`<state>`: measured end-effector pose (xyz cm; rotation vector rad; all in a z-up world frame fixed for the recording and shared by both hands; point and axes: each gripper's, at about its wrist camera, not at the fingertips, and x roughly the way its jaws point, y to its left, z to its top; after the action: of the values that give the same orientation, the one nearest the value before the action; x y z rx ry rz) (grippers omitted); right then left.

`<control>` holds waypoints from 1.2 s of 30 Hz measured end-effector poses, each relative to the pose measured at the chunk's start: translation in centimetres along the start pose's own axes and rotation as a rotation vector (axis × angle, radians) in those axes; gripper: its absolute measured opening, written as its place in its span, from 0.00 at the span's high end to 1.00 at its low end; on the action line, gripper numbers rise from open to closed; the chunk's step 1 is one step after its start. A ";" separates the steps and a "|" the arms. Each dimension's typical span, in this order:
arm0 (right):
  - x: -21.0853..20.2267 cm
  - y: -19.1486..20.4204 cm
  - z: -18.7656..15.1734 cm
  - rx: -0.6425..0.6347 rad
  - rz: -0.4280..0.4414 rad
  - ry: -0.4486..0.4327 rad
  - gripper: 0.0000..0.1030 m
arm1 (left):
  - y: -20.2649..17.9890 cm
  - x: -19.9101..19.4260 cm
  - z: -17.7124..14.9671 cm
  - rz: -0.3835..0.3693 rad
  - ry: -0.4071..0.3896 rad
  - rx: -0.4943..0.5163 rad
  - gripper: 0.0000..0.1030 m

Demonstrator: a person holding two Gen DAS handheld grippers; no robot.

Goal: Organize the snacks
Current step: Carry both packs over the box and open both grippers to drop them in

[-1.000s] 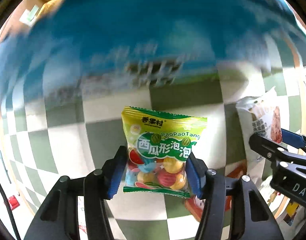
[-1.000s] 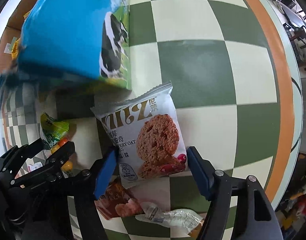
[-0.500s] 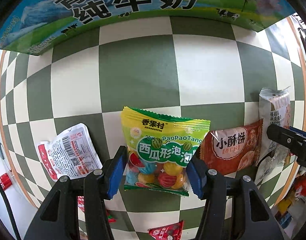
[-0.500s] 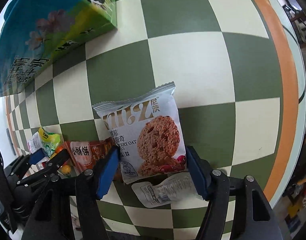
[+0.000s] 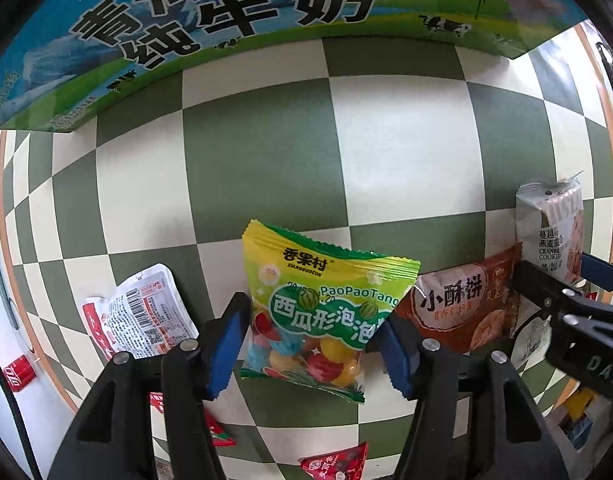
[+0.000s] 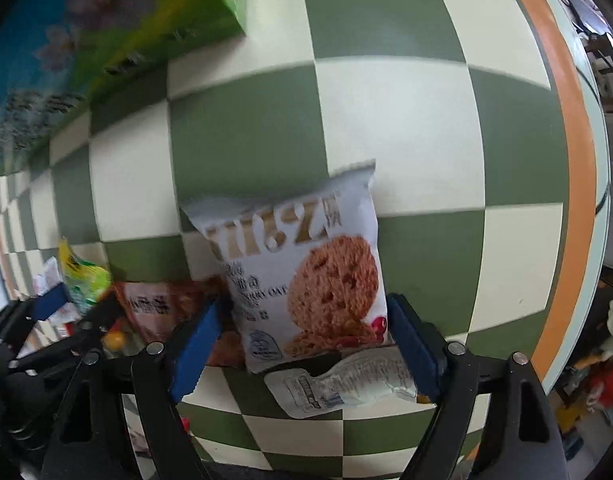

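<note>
My left gripper [image 5: 310,340] points down at the checkered table, shut on a yellow-green candy bag [image 5: 326,304] that its blue pads pinch at both sides. In the right wrist view that gripper [image 6: 78,304] and the candy bag [image 6: 82,280] show at the far left. My right gripper [image 6: 306,340] is opening. A pale cookie packet [image 6: 306,264] stands between its jaws, and the left pad stands clear of it. The left wrist view shows the cookie packet [image 5: 550,224] and the right gripper [image 5: 566,296] at the right edge.
A blue and green milk box [image 5: 226,20] stands at the back of the table [image 6: 386,92]. A brown biscuit packet [image 5: 458,312], a white-red packet [image 5: 142,320], a clear sachet [image 6: 346,380] and red packets [image 5: 334,464] lie around. The table's orange rim [image 6: 566,160] curves on the right.
The milk box has drawn back to the top of both views. The right jaws have spread apart from the cookie packet. The left gripper keeps its hold on the candy bag.
</note>
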<state>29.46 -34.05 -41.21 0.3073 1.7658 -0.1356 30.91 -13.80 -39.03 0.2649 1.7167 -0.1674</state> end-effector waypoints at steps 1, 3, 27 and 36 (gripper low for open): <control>0.2 0.7 -0.3 -0.005 -0.018 -0.009 0.20 | -0.2 -0.4 -0.5 -0.001 -0.006 -0.003 0.50; 0.2 1.2 -0.7 -0.010 -0.041 -0.027 0.25 | -0.3 -0.9 -1.3 0.000 -0.011 -0.011 0.51; -14.7 1.1 -5.3 -0.008 0.264 -0.275 0.31 | 5.8 -16.0 -4.8 -0.156 -0.294 -0.101 0.52; -23.0 5.0 0.2 -0.052 0.376 -0.391 0.30 | 9.5 -21.5 2.8 -0.132 -0.375 -0.136 0.52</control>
<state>35.41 -32.39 -18.47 0.5309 1.2986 0.1145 39.31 -7.17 -17.92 0.0164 1.3655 -0.1836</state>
